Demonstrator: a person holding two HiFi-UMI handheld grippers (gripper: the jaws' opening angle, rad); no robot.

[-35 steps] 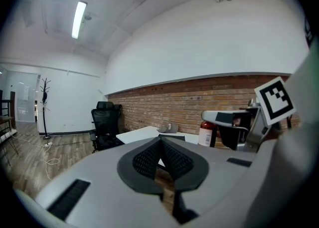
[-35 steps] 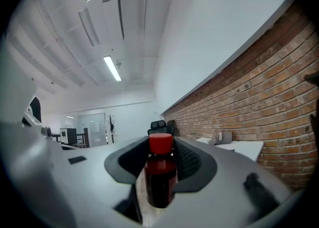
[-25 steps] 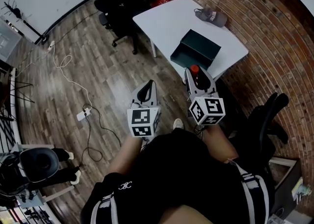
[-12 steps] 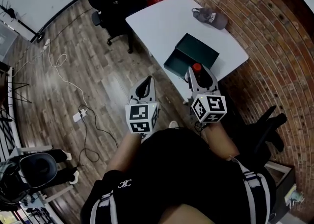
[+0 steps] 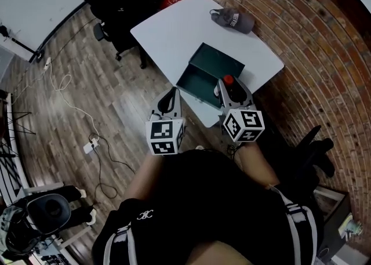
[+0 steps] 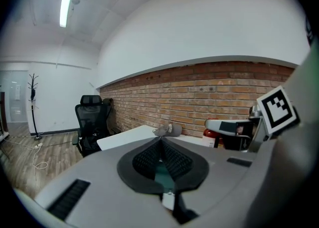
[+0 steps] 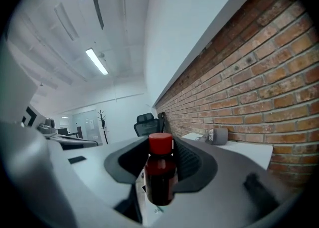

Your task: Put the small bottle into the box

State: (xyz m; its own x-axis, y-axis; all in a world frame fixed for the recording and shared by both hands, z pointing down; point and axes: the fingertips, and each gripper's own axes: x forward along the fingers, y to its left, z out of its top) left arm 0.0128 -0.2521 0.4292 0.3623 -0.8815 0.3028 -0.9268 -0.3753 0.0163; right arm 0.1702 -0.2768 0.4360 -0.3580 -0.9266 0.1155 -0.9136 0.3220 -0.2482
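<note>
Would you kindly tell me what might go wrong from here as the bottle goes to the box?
1. The small bottle stands upright in the right gripper, red cap above the jaws; it may topple when released into the box.
2. The box lies near the table's edge, so a bump from the gripper might shove it.
3. The left gripper is shut and away from the box, so nothing steadies it.
</note>
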